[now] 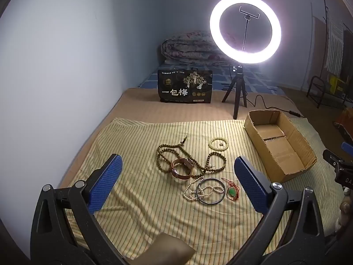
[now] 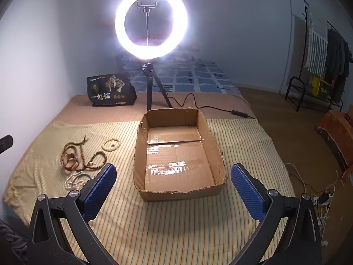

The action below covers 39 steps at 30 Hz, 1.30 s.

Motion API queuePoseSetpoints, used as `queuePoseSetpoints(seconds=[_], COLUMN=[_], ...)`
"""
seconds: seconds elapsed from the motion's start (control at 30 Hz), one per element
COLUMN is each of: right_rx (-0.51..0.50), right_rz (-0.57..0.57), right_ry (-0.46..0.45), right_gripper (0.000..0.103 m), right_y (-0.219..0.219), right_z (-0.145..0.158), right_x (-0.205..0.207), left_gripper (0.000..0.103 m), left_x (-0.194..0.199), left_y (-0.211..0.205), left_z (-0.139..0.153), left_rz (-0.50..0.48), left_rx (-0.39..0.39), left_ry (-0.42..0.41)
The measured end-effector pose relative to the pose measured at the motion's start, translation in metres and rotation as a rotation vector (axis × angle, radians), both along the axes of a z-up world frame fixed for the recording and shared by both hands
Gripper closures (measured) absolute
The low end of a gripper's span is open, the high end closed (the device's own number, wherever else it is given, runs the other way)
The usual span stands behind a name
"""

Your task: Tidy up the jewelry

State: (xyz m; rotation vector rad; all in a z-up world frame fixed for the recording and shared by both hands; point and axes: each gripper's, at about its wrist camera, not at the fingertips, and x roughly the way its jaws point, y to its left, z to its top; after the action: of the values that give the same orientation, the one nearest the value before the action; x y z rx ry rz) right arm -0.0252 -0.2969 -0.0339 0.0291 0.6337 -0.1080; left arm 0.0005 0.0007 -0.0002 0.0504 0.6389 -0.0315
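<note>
Jewelry lies in a loose heap on a striped yellow cloth [image 1: 136,145]: a long brown bead string [image 1: 164,154], a rose-gold watch [image 1: 183,168], a pale bead bracelet [image 1: 218,144], a pearl strand [image 1: 194,187], a metal bangle [image 1: 210,190] and a red cord with a green pendant [image 1: 232,191]. My left gripper [image 1: 178,162] hovers open above the heap, holding nothing. An open cardboard box [image 2: 141,137] with nothing in it stands to the right of the heap. My right gripper [image 2: 173,171] is open in front of the box, empty. The heap also shows at left as the bead string [image 2: 88,156].
A lit ring light [image 1: 245,29] on a small tripod [image 1: 237,95] stands behind the cloth, its cable [image 2: 198,105] running right. A black snack bag [image 1: 184,86] stands at the back, a folded quilt [image 1: 187,48] beyond. The wall is at left; a clothes rack [image 2: 320,66] at right.
</note>
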Motion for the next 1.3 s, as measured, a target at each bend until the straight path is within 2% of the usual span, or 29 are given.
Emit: queuePoseSetpoints(seconds=[0.37,1.3], right_rx=[-0.004,-0.023], right_rz=[0.002,0.025], right_ry=[0.0,-0.014], right_gripper=[0.0,0.0], right_y=[0.003,0.011], right_z=[0.008,0.002], right_x=[0.004,-0.002], left_gripper=[0.0,0.0], left_x=[-0.002,-0.003], left_y=[-0.005,0.002], left_z=[0.003,0.007], left_rz=[0.003,0.012], left_rx=[-0.004,-0.027], left_ry=[-0.019,-0.03])
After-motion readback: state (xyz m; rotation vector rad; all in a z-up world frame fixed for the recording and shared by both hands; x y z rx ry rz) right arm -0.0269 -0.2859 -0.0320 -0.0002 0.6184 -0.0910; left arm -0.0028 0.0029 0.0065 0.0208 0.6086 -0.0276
